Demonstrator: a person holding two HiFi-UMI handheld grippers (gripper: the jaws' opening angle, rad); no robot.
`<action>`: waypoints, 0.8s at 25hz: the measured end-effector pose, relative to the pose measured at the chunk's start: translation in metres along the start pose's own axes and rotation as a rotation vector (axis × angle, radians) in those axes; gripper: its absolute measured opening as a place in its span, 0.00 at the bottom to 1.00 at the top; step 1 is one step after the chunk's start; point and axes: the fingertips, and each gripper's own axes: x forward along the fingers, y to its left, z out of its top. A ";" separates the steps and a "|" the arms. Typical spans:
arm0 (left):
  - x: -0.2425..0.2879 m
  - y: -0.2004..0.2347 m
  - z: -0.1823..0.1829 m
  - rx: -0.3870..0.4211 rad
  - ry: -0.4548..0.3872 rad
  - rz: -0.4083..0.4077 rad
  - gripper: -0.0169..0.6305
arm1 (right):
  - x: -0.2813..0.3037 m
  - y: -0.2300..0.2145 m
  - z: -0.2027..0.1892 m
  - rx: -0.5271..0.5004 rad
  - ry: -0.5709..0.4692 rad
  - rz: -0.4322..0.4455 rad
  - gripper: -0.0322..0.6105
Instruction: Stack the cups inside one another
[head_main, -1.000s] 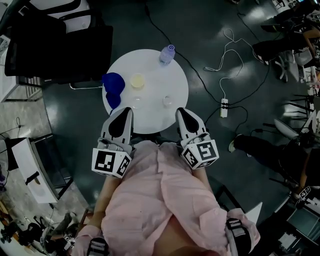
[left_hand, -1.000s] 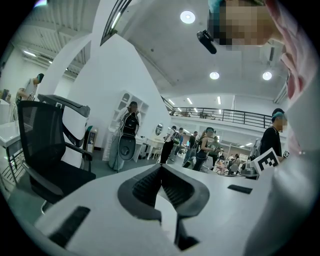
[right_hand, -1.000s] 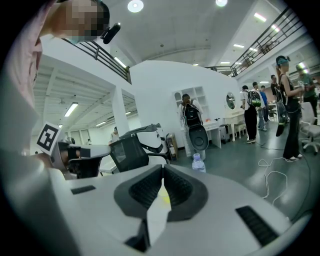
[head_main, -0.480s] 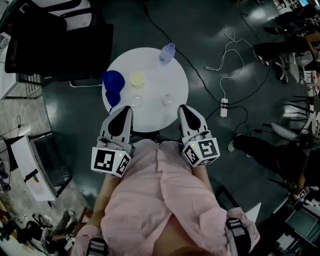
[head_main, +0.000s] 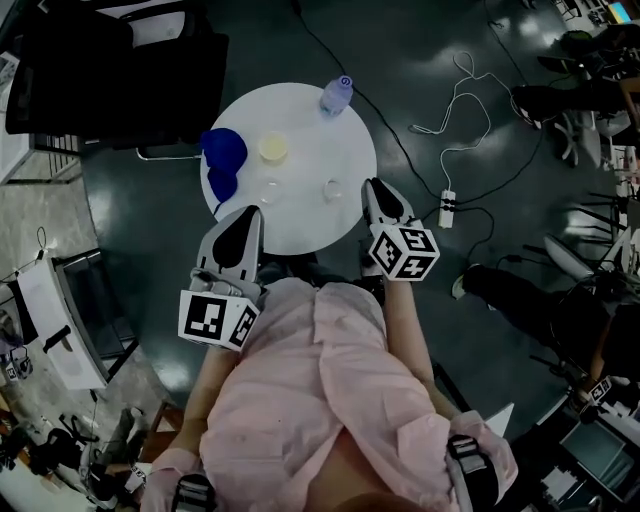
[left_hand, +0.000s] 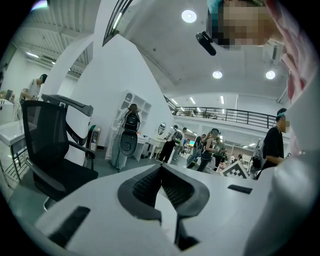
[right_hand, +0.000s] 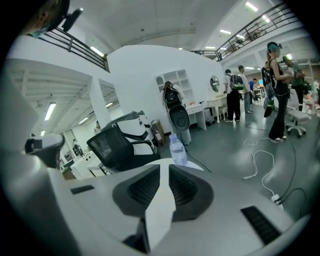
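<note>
On the round white table (head_main: 300, 225), nothing's stacked yet and both my grippers are empty.

My right gripper (head_main: 372, 188) hangs over the near-right edge, jaws pressed together on nothing. The small clear cup (head_main: 333, 187) stands just to its left, so I'd say that's the nearer hand for that one. My left gripper (head_main: 248, 215) is closed and empty too, at the near-left edge, with a second clear cup (head_main: 270, 186) just beyond its tip. Farther off is the pale yellow cup (head_main: 272, 148), and the blue plastic cups (head_main: 224, 152) sit at the left edge. A clear plastic water bottle (head_main: 336, 95) stands at the far edge. I reckon the jaws have to open before any grab.
</note>
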 end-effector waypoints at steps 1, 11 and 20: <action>0.000 0.000 -0.001 -0.003 0.003 0.002 0.05 | 0.007 -0.007 -0.007 0.008 0.027 -0.011 0.11; 0.007 -0.007 -0.009 -0.025 0.026 0.028 0.05 | 0.057 -0.052 -0.092 0.114 0.296 -0.049 0.23; 0.002 -0.012 -0.012 -0.029 0.034 0.073 0.05 | 0.075 -0.062 -0.144 0.122 0.440 -0.052 0.23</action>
